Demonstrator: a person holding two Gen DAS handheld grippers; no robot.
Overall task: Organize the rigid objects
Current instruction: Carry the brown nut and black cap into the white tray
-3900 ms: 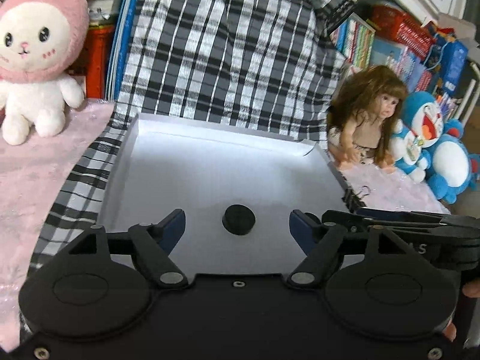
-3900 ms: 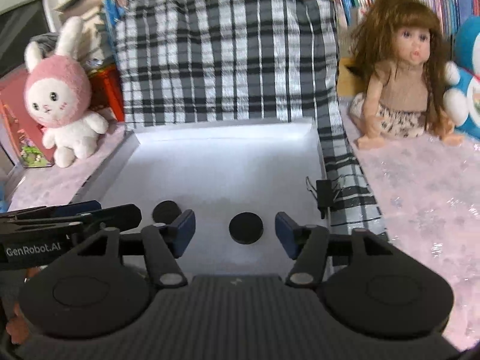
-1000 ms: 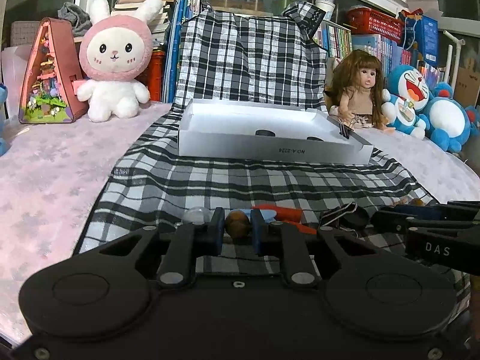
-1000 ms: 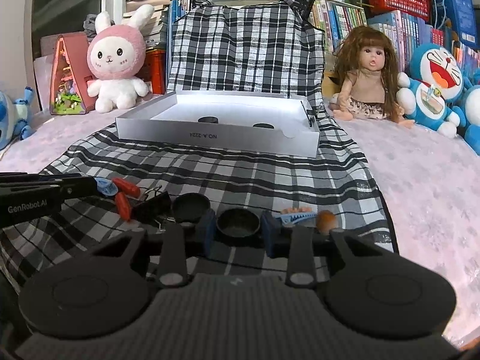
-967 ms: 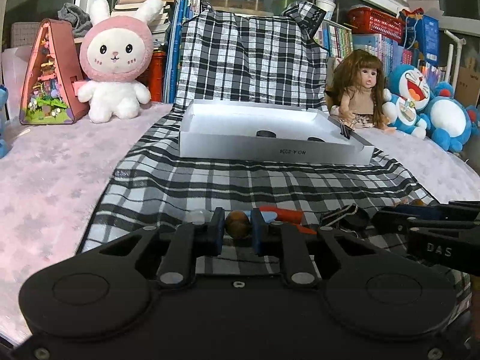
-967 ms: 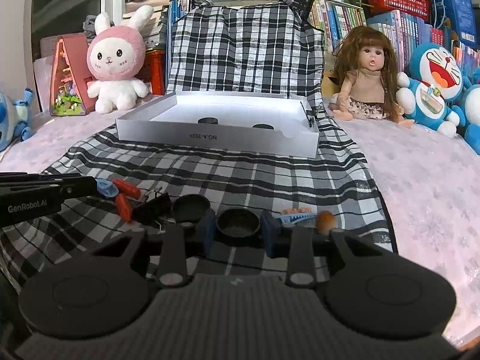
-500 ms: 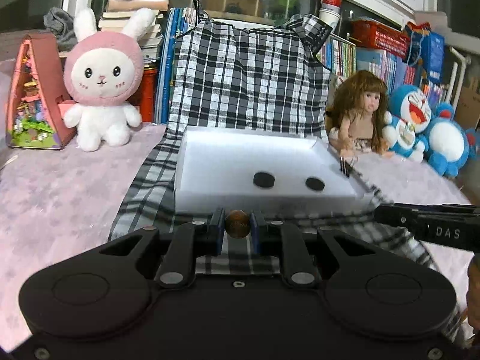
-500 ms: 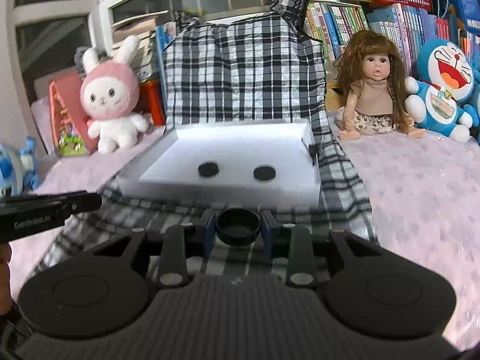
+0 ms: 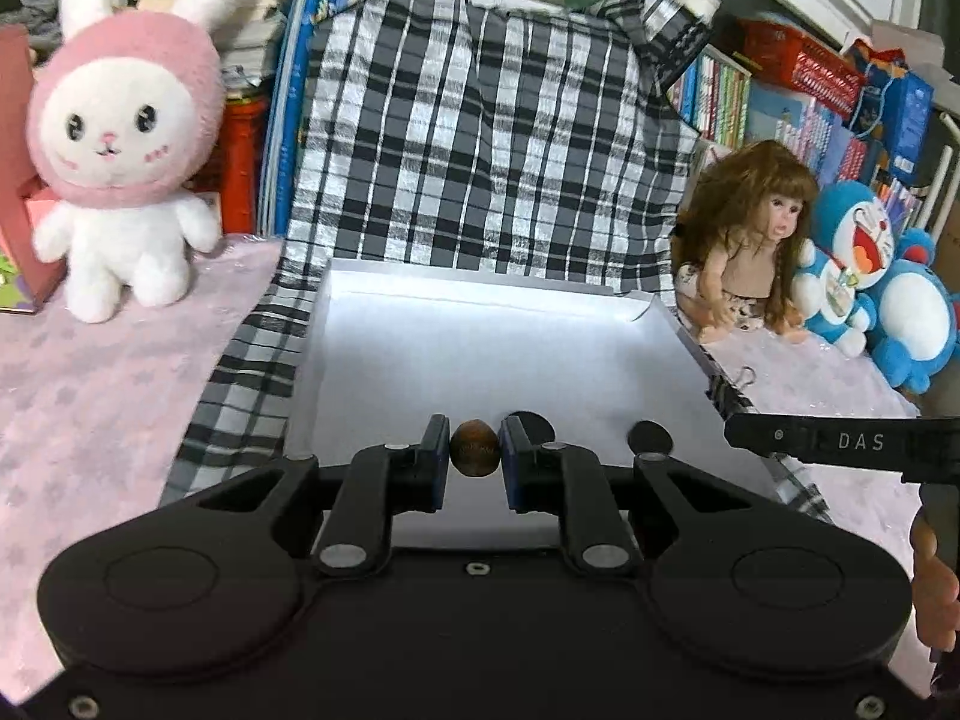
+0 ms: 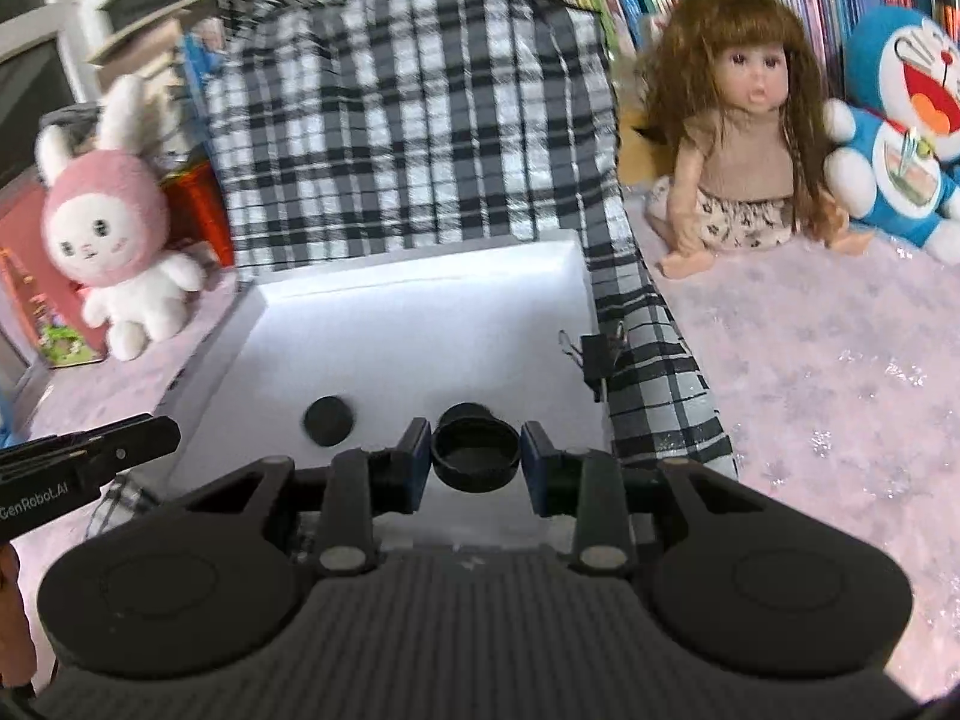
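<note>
My left gripper is shut on a small brown nut-like ball, held over the near part of the white shallow box. Two black caps lie on the box floor, one just behind the right finger, one further right. My right gripper is shut on a black round cap, hollow side up, above the same white box. One loose black cap lies left of it; another peeks from behind the held cap.
A black binder clip grips the box's right wall. The box sits on a black-and-white checked cloth. A pink rabbit plush stands left, a doll and blue cat plushes right. The other gripper's bar crosses at the right.
Both grippers rose from the near cloth and travelled forward to the white box, each keeping its object. The loose items on the cloth have dropped out of view.
</note>
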